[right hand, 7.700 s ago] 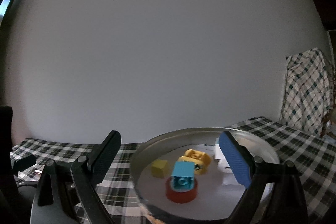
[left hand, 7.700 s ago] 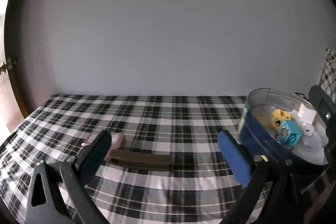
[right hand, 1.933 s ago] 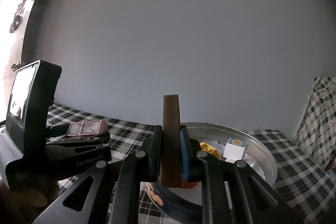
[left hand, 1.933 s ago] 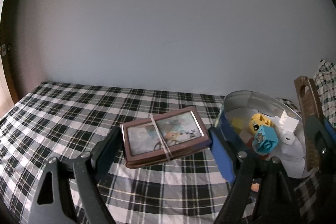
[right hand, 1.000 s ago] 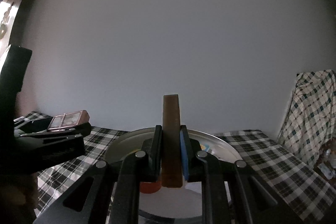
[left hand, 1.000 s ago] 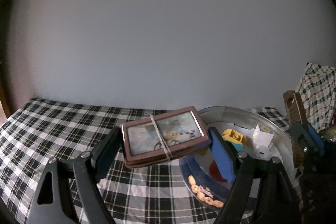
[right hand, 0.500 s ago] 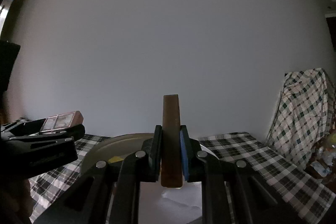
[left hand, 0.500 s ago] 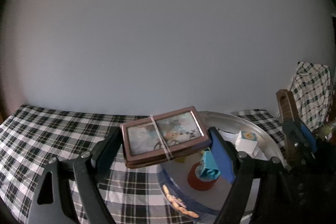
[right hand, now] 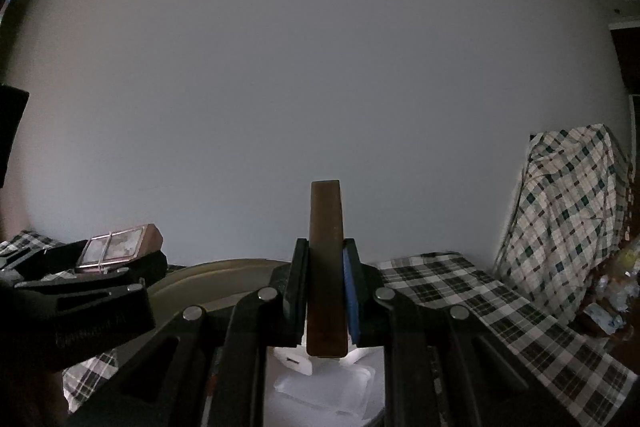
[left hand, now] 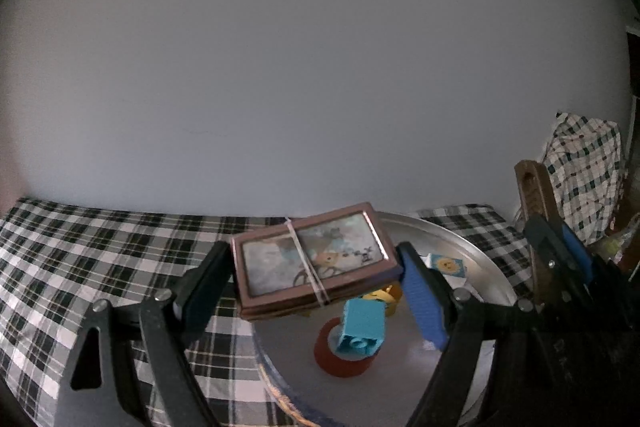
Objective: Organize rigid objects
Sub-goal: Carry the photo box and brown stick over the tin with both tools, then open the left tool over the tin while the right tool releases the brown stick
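Brown and stiff, the banded card pack (left hand: 312,261) sat gripped by its short ends in your left hand-held gripper (left hand: 316,279) above the round tin (left hand: 472,259), looking light, while your right hand-held gripper (right hand: 325,291) clamped the wooden stick (right hand: 325,267) upright.

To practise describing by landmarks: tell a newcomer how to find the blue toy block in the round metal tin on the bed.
Start at the checked bedspread and find the round metal tin lying on it. Inside, below the picture box held in the left gripper, a red disc sits on the tin's floor. The blue toy block is perched on that disc, the only blue piece with a round stud.
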### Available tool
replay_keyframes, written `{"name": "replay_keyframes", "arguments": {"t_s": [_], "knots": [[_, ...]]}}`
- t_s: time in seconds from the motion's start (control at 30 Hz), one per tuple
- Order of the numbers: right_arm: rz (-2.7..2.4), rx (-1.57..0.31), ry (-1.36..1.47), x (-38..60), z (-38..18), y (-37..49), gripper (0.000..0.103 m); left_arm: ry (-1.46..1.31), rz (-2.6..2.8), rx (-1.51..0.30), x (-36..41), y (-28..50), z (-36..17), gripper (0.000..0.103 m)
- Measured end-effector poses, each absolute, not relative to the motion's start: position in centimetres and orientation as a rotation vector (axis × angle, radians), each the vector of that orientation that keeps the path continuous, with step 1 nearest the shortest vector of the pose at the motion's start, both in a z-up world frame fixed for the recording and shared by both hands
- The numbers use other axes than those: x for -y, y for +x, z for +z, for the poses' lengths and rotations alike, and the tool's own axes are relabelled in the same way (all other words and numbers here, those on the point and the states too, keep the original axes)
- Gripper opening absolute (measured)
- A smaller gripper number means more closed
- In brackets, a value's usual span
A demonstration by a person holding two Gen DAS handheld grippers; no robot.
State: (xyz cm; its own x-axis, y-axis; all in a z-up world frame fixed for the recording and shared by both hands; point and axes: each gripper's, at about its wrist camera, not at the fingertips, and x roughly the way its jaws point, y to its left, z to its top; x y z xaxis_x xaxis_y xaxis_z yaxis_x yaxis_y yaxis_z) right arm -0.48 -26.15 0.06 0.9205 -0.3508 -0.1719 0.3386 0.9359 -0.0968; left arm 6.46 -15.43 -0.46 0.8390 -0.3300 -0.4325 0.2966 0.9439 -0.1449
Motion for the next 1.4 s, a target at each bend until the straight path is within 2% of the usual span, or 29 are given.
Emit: {"name": "replay_keyframes", "arguments": {"t_s": [0.83,1.07,1.4], "knots": [[-0.396,-0.228,-0.116,29.5,-0.5,2.9,0.017,0.003,-0.356,-0.543,19.0,7.6,-1.4,0.082],[-0.367,-0.287,-0.144,29.9,-1.3,4.4,0.017,0.046,-0.340,-0.594,19.9,8.5,-1.8,0.082],[-0.253,-0.433,-0.032,31.8,-2.1,6.5,0.017,0.128,-0.321,-0.692,22.0,10.2,-2.7,0.082]]}}
